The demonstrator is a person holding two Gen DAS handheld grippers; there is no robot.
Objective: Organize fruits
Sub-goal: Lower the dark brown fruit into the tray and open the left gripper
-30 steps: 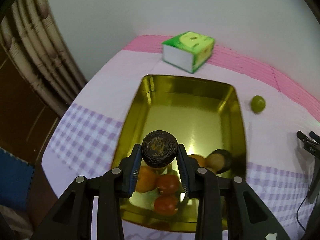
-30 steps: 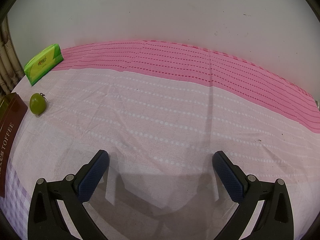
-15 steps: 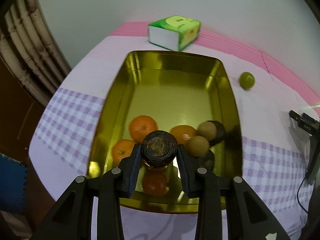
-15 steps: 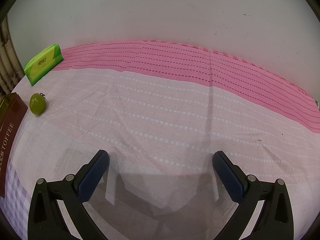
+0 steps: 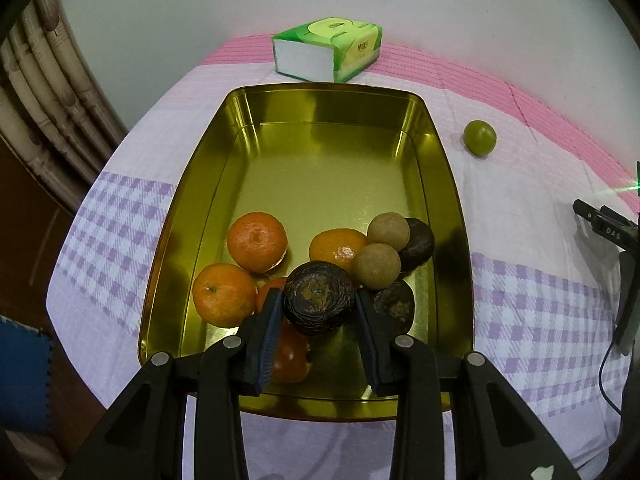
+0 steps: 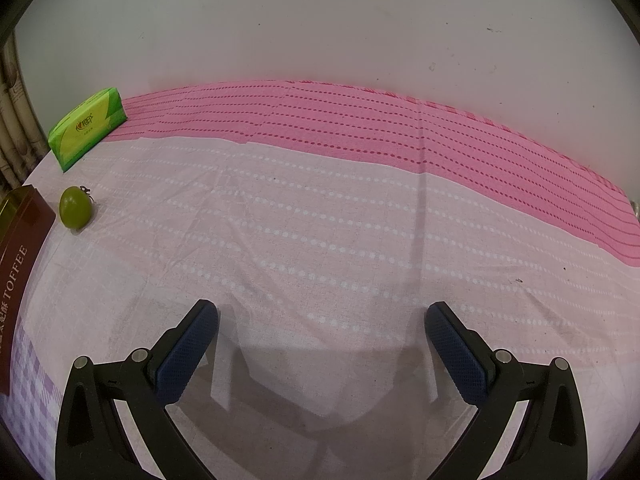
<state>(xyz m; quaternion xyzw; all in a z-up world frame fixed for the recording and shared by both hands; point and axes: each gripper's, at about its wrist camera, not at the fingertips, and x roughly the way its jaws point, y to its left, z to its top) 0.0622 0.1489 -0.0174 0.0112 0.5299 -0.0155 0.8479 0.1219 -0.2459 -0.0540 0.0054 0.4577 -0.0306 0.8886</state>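
Observation:
My left gripper (image 5: 319, 306) is shut on a dark wrinkled fruit (image 5: 319, 297), held just over the near end of the gold tin tray (image 5: 320, 108). Inside the tray lie several oranges (image 5: 257, 242), a red fruit (image 5: 290, 356) partly hidden under the left finger, two tan round fruits (image 5: 377, 266) and two dark fruits (image 5: 418, 243). A green fruit (image 5: 480, 137) sits on the cloth right of the tray; the right wrist view shows it (image 6: 75, 207) at far left. My right gripper (image 6: 322, 326) hangs open over bare pink cloth, nothing between its fingers.
A green tissue pack (image 5: 327, 49) lies behind the tray, also in the right wrist view (image 6: 87, 127). The tray's brown lettered side (image 6: 18, 256) shows at that view's left edge. The table's left edge drops off near a curtain (image 5: 48, 92). A black device with a cable (image 5: 624, 280) stands right.
My left gripper, still holding the dark fruit, has sunk toward the tray's near end; the fruits there fill more of the view. The right gripper has not moved.

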